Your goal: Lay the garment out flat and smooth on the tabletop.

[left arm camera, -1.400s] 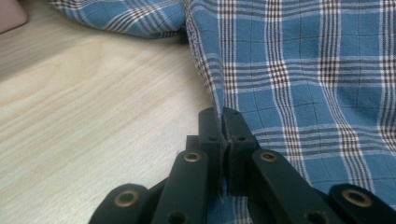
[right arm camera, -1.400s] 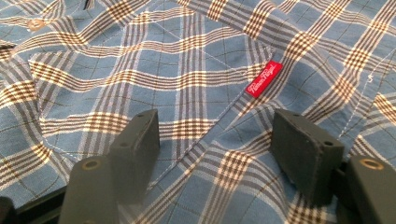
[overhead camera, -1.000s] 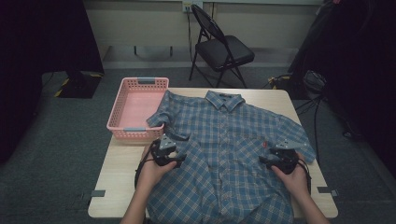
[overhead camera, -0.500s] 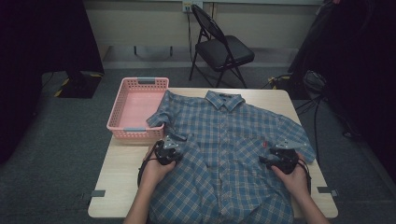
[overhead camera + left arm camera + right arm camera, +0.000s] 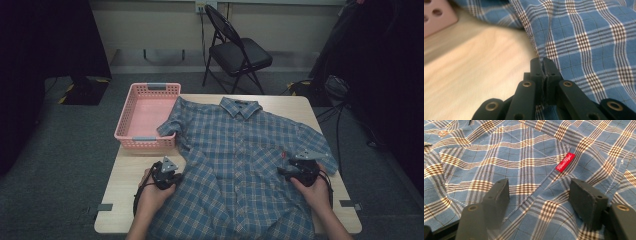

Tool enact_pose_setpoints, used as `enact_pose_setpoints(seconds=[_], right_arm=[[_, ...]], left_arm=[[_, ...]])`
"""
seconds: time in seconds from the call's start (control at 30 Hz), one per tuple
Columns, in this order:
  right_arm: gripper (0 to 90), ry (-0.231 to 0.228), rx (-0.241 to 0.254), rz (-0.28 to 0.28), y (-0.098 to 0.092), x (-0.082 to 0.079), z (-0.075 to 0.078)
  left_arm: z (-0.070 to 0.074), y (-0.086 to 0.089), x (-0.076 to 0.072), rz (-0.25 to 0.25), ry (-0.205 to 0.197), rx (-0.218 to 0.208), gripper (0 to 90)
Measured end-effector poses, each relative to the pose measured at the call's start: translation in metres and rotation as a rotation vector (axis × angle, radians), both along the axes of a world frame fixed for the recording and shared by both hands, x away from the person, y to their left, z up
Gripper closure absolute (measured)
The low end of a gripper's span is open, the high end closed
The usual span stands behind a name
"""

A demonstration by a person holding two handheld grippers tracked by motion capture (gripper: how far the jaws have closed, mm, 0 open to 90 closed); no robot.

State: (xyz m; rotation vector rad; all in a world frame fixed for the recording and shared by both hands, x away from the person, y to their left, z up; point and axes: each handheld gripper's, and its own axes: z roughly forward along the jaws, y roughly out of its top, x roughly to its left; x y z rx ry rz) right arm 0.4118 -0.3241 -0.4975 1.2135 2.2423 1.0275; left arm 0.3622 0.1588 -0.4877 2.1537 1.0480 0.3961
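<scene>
Setting: dim room with grey carpet, a black folding chair (image 5: 239, 47) at upper centre of the high view, and a pale wooden table (image 5: 125, 200) across the lower half.
Left gripper: the left gripper (image 5: 543, 65) sits at lower left of the high view; in its own view the two black jaws are pressed together on the side edge of the blue plaid short-sleeved shirt (image 5: 240, 170), right where cloth meets bare wood.
Right gripper: the right gripper (image 5: 539, 195) sits at lower right of the high view; its jaws stand wide apart over the chest pocket, near a small red brand label (image 5: 565, 162), gripping nothing.
Shirt: spread flat, front up, collar toward the top of the frame, covering most of the table, hem hanging off the near edge.
Basket: an empty pink plastic basket (image 5: 131, 117) at the table's upper left, one sleeve draped over its rim.
Step in hand: likely taking hold of both sides before a fold.
Next move: probably the right jaws must close on cloth.
</scene>
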Motion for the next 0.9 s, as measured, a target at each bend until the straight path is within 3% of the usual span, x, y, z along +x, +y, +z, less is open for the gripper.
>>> enact_pose_setpoints(seconds=[0.07,0.1,0.17,0.2,0.27,0.33,0.43,0.47,0.53,0.57,0.63,0.9], right_arm=[[32.4,0.0,0.0,-0.001,0.0,0.0,0.0],[32.4,0.001,-0.001,-0.001,0.0,0.0,0.0],[32.4,0.0,-0.001,-0.001,0.0,0.0,0.0],[32.4,0.0,-0.001,-0.001,0.0,0.0,0.0],[32.4,0.0,-0.001,-0.001,0.0,0.0,0.0],[32.4,0.001,-0.001,-0.002,0.0,0.0,0.0],[32.4,0.001,-0.001,-0.001,0.0,0.0,0.0],[32.4,0.001,-0.001,-0.001,0.0,0.0,0.0],[32.4,0.001,-0.001,-0.001,0.0,0.0,0.0],[32.4,0.001,-0.001,-0.001,0.0,0.0,0.0],[32.4,0.0,0.0,0.001,0.0,0.0,0.0],[32.4,0.0,-0.001,-0.001,0.0,0.0,0.0]], left_arm=[[0.0,0.0,-0.003,-0.004,-0.007,-0.002,86.2],[0.0,0.0,-0.002,0.01,-0.02,-0.002,78.7],[0.002,0.0,0.004,0.04,-0.072,-0.033,55.5],[0.003,-0.001,0.008,0.06,-0.086,-0.054,50.5],[0.006,-0.004,0.018,0.063,-0.093,-0.079,53.8],[0.007,-0.011,0.027,0.057,-0.094,-0.079,51.0],[0.003,-0.021,0.039,0.043,-0.059,-0.084,56.1],[0.001,-0.024,0.042,0.033,-0.039,-0.079,62.7],[-0.001,-0.029,0.043,0.025,-0.034,-0.043,69.8],[-0.003,-0.032,0.043,0.013,-0.018,-0.02,78.3],[-0.003,-0.034,0.042,0.028,-0.004,-0.044,84.8],[0.006,-0.022,0.028,0.03,0.006,-0.026,87.6]])
